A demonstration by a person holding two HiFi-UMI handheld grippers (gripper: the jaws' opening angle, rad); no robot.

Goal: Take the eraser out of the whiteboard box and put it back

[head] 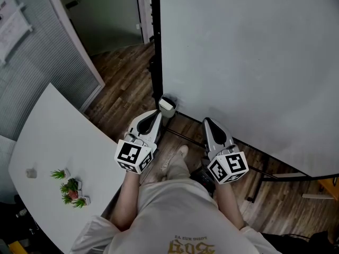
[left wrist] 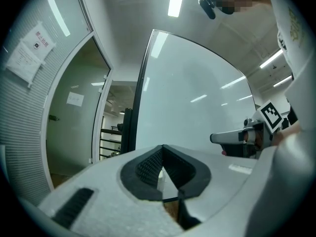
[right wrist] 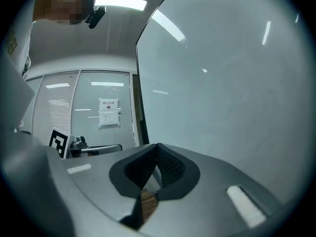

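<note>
Wood floor room, and a big whiteboard fills most of the head view. A white worktop sits bottom left. The left gripper and right gripper are both held out level twd the board, jaws pressed together w/ nothing in them.

The whiteboard box is a small pale-grey thing, darker on top, at the board's bottom-left corner just ahead of the left gripper's tip. Can't make out the eraser separately tbh, too small.

Only the head view shows the box, the worktop and the little plants. Left gripper view adds a glass door and the other gripper. Right gripper view adds a blinds wall w/ a paper notice.
</note>
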